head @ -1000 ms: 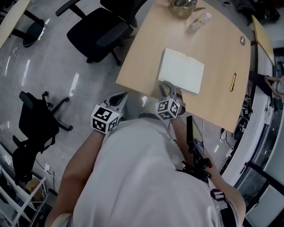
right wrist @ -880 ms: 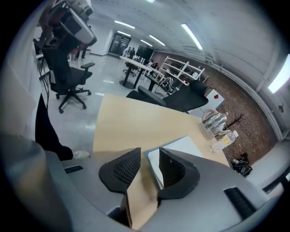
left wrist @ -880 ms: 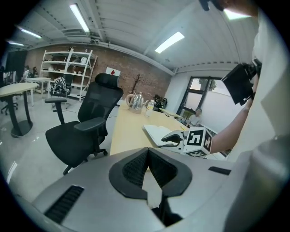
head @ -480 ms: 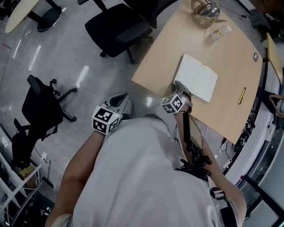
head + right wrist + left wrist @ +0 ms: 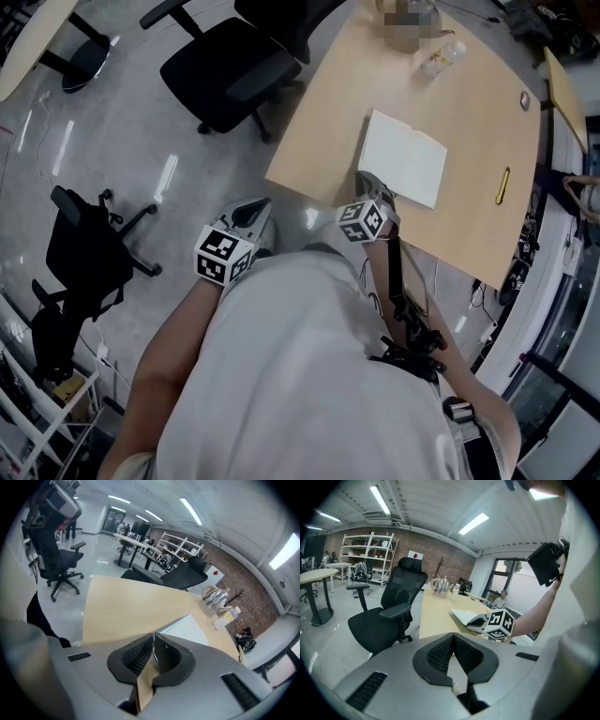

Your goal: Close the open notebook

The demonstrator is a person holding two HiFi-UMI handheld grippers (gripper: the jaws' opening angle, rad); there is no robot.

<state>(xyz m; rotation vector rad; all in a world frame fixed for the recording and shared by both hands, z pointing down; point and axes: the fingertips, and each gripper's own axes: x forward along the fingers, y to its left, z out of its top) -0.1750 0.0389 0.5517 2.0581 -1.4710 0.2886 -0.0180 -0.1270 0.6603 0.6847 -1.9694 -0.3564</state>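
Observation:
The open notebook (image 5: 403,157) lies with white pages up on the light wooden table (image 5: 478,112); it also shows in the left gripper view (image 5: 461,615) and the right gripper view (image 5: 187,629). My right gripper (image 5: 367,186) is shut, its tips at the notebook's near left corner, with nothing seen between them (image 5: 153,637). Shut and empty, my left gripper (image 5: 251,217) hangs over the floor, left of the table, and its own view (image 5: 453,637) looks across at the right gripper (image 5: 487,620).
A glass teapot (image 5: 213,597) and a small bottle (image 5: 442,56) stand at the table's far end. A yellow pen (image 5: 502,185) lies right of the notebook. Black office chairs (image 5: 225,70) stand left of the table, another (image 5: 80,248) further left.
The head view has swung a little. The right gripper stays at the notebook's near left corner and the left gripper holds its place.

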